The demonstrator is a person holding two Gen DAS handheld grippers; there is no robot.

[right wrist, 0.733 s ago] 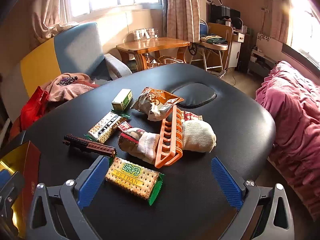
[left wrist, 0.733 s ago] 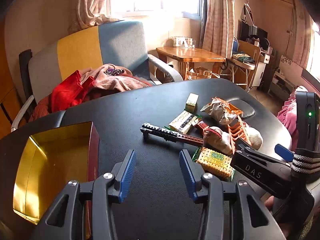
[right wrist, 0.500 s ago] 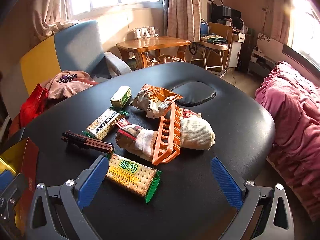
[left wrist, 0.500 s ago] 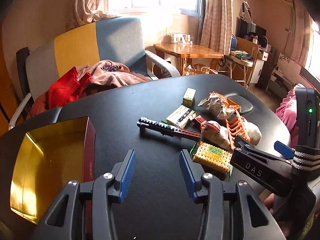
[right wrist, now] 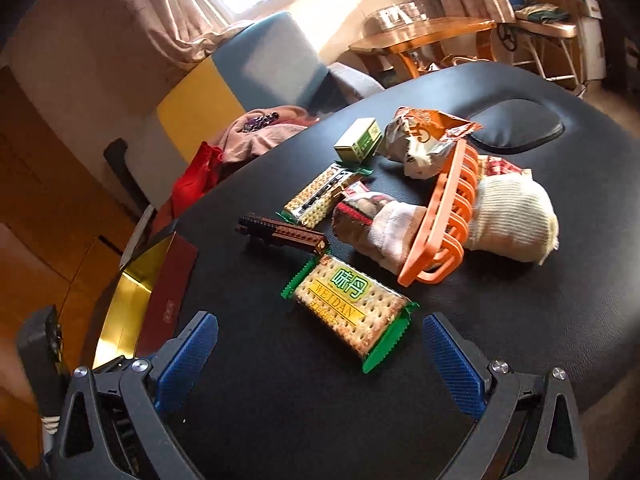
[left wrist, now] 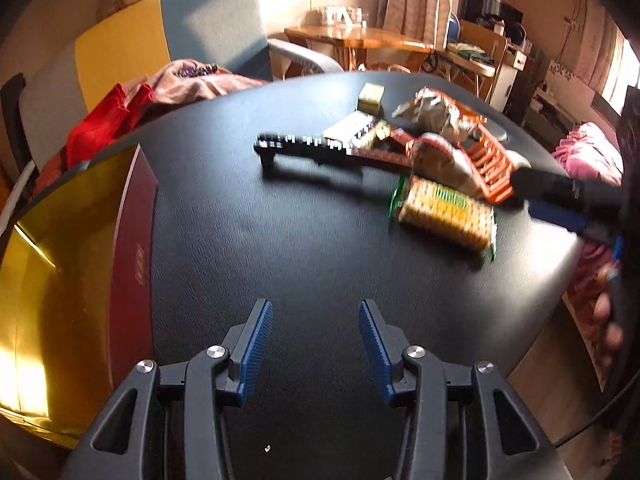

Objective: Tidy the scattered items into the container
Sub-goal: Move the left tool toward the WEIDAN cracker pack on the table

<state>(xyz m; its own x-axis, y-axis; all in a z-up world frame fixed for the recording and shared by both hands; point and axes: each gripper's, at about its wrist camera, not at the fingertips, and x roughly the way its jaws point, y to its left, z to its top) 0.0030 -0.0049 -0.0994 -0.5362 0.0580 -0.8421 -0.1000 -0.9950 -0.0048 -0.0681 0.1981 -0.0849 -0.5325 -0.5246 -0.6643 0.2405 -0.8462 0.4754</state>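
A gold-lined red box (left wrist: 60,280) (right wrist: 132,304) lies open at the table's left. Scattered items lie in a heap: a green-edged cracker pack (right wrist: 352,312) (left wrist: 444,216), a brown brick bar (right wrist: 284,234) (left wrist: 320,150), an orange rack (right wrist: 448,224), socks (right wrist: 512,216), a snack bag (right wrist: 424,140), a small green box (right wrist: 358,140) and a second cracker pack (right wrist: 320,196). My right gripper (right wrist: 320,356) is open wide, its fingers on either side of the near cracker pack, just short of it. My left gripper (left wrist: 316,344) is open and empty over bare table beside the box.
The black padded table (left wrist: 280,240) has a rounded near edge. An armchair (left wrist: 192,40) with red and pink clothes stands behind it. A wooden table (left wrist: 360,36) and shelves are at the back. A pink bed (left wrist: 592,156) is at the right.
Both grippers have tilted and moved forward. The right gripper has come closer to the near cracker pack, which now lies between its open fingers. Nothing was picked up.
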